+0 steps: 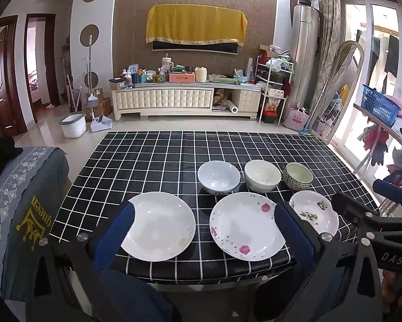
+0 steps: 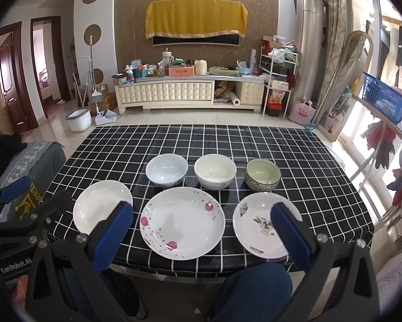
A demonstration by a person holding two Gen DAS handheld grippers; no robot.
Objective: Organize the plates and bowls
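Three plates lie in a front row on the checked table (image 1: 147,161): a plain white plate (image 1: 160,225) (image 2: 101,204) at left, a pink-flowered plate (image 1: 245,225) (image 2: 182,221) in the middle, and a small leaf-patterned plate (image 1: 315,212) (image 2: 260,224) at right. Behind them stand a pale blue bowl (image 1: 218,176) (image 2: 166,169), a cream bowl (image 1: 262,175) (image 2: 215,171) and a green patterned bowl (image 1: 298,179) (image 2: 262,177). My left gripper (image 1: 205,230) is open and empty above the near edge. My right gripper (image 2: 201,230) is open and empty beside it; it also shows in the left wrist view (image 1: 362,209).
A chair with a grey cover (image 1: 26,201) stands left of the table. A drying rack with a blue basket (image 1: 379,104) and hanging clothes is at the right. My knees (image 2: 254,289) are under the table's near edge. A cluttered TV cabinet (image 1: 185,96) lines the far wall.
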